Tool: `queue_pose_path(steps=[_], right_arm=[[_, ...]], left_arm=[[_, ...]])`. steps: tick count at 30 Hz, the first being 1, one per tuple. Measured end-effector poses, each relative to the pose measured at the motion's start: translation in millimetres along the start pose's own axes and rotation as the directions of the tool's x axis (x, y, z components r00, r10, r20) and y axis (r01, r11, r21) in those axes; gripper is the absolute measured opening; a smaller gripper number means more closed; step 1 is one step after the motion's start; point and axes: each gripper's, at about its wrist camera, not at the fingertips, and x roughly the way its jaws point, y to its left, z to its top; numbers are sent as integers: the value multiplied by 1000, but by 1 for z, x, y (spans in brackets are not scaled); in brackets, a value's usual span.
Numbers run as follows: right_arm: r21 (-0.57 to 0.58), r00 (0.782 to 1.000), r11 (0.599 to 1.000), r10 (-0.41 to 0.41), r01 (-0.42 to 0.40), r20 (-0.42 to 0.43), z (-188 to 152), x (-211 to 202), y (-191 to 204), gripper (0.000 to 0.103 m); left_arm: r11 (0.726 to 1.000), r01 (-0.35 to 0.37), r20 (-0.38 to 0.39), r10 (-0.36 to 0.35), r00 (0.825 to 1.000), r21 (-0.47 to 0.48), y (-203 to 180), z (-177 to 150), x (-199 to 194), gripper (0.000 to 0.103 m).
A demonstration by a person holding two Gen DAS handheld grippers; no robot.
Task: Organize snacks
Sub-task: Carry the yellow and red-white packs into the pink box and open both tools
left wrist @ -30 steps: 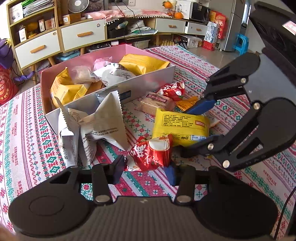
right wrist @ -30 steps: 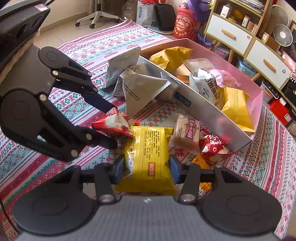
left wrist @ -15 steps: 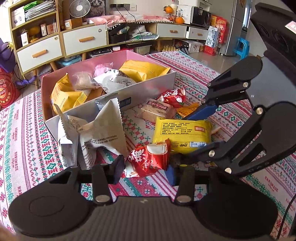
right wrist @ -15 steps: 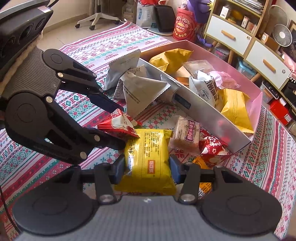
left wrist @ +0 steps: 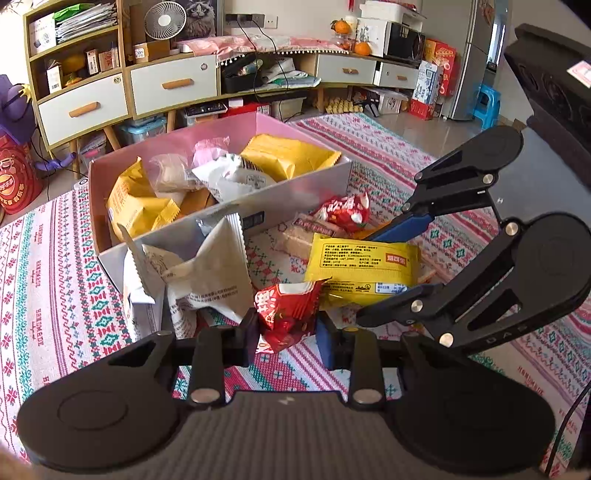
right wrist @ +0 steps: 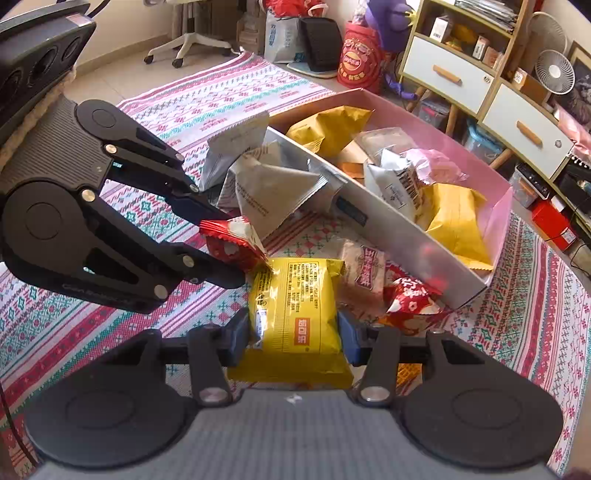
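A living room with a pink, white and teal patterned cloth [left wrist: 66, 295] spread out holds a long pink box [left wrist: 173, 147] as the centre of the scene. Just in front of the box's grey front wall, the left gripper [left wrist: 286, 328] has its jaws narrowed around a small red snack packet [left wrist: 284, 314]; they have just been closing, and both pads now press the crinkled wrapper. Farther from the box, the right gripper [right wrist: 291, 332] is clamped across a yellow snack packet [right wrist: 295, 310], one finger on each long side, the film pinched between them. Leaning against the box's front wall are white triangular snack bags [left wrist: 207, 273]; beside them, also outside the box, lie a brownish biscuit packet [right wrist: 365, 269] and a second red packet [right wrist: 413, 299]. Inside the box sit yellow bags [right wrist: 454, 218], a white bag and a pink wrapper. Behind the box stand a wooden sideboard with white drawers [left wrist: 170, 85], a small fan [left wrist: 162, 22] on top, and oranges farther along.
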Motion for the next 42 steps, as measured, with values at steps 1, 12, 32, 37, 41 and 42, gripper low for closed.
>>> queue_pose_path(steps=[1,12,32,37,41,42], right_arm=[[5,1000,1000,-1,0,5,1,-1,-1,46],[61,997,998,-20,16,68,8,-19,-19,46],[242,984,966,-126,92,127,49,-16,-79,46],[292,980,949,-160,121,114,64,-2,-100,46],[343,979,928,-186,146,86,74,13,-121,46],[355,979,923,-188,150,77,76,17,-126,46]], left_arm=[[1000,2,5,-2,1000,-2,0,1,-2,38],[1000,1,41,0,999,-26,0,14,-15,38],[986,-125,88,134,987,-107,40,68,-22,38],[975,-166,71,178,981,-149,60,87,-7,38],[966,-197,49,208,977,-169,76,102,8,38],[963,-207,45,217,975,-171,78,105,12,38]])
